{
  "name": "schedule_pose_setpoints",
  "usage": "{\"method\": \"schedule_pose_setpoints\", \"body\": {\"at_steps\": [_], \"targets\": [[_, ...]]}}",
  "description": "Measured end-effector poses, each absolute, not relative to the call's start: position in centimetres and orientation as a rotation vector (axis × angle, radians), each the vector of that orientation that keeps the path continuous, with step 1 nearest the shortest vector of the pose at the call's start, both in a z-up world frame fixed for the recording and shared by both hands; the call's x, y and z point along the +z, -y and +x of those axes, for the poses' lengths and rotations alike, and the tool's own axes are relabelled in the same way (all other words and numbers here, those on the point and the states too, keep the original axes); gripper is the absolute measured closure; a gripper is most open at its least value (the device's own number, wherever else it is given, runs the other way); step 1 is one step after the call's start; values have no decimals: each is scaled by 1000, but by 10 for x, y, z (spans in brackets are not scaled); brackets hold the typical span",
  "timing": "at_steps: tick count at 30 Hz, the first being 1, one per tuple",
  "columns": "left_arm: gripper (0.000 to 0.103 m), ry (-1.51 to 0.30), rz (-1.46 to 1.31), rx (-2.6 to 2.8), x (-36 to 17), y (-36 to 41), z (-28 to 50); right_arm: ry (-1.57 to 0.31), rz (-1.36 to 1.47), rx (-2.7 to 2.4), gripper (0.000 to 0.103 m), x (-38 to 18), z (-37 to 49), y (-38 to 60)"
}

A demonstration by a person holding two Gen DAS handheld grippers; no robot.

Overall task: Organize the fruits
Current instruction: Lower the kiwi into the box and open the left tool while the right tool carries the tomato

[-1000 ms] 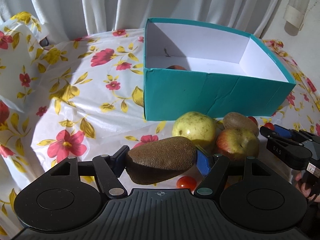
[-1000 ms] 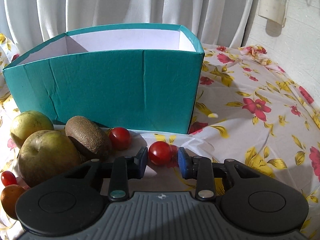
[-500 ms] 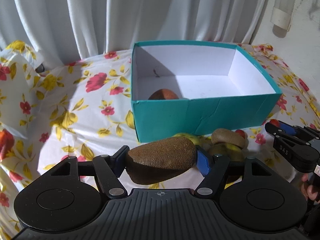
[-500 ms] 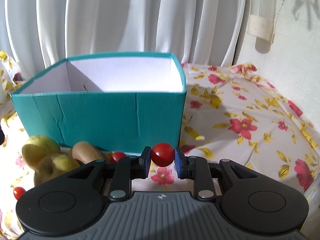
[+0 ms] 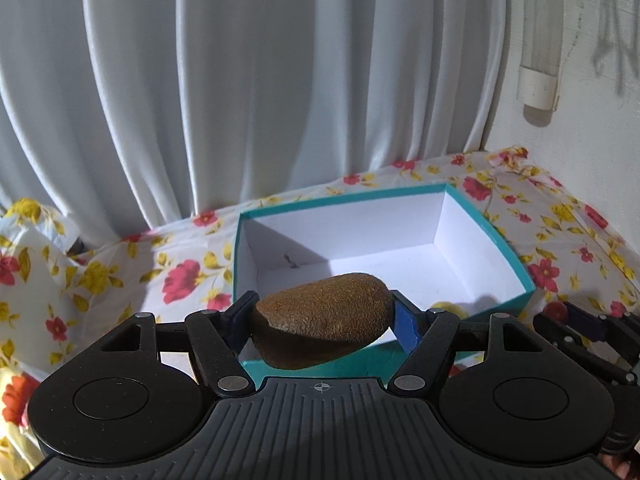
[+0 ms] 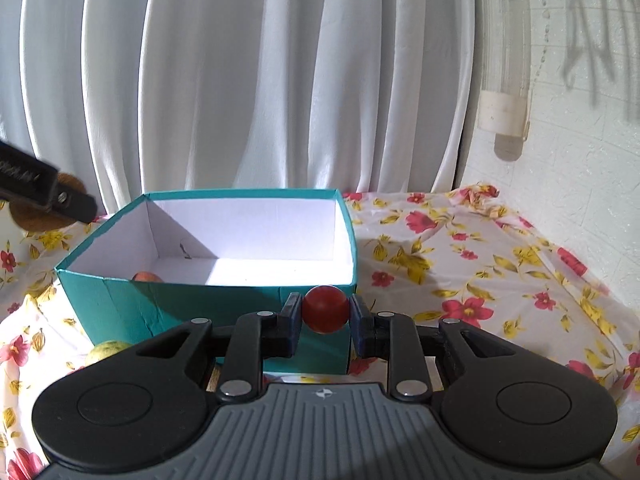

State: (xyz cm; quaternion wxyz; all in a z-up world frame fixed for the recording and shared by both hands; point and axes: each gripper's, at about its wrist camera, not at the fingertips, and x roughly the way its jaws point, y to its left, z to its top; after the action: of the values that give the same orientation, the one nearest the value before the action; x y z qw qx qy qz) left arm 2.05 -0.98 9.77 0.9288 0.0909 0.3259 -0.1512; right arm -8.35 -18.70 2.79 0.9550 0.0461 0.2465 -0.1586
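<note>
Fruit is being carried toward the teal cardboard box with white inner walls (image 5: 516,268), which is why both tools are being held raised and angled down over its near wall. The left gripper (image 5: 323,316) is being kept clamped on a brown fuzzy oval kiwi (image 5: 324,320), its fingers (image 5: 404,324) pressed against the two ends so that the long fruit is being borne crosswise, tilted slightly, in front of the open box. The right gripper (image 6: 325,312) is being kept closed on a small round red cherry tomato (image 6: 325,309), pinched at its sides between the fingers (image 6: 294,316), just before the box's near right corner. Judging by this, both pieces are being readied for release inside the box, where an orange-brown fruit (image 6: 147,277) is already lying near the left front wall. A yellow-green apple (image 6: 106,351) is being left on the floral-printed tablecloth (image 6: 460,264) covering the worktop, just outside the box. The kiwi's skin is looking dull, rough and evenly brown; the tomato's is looking smooth and matte red.
</note>
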Motion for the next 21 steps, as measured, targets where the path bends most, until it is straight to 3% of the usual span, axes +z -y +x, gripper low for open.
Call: {"method": "schedule_pose_setpoints", "body": {"at_steps": [21], "targets": [[29,-667,181,-321,85,33,52,-427,92,-394,79,45,-109,186]]}}
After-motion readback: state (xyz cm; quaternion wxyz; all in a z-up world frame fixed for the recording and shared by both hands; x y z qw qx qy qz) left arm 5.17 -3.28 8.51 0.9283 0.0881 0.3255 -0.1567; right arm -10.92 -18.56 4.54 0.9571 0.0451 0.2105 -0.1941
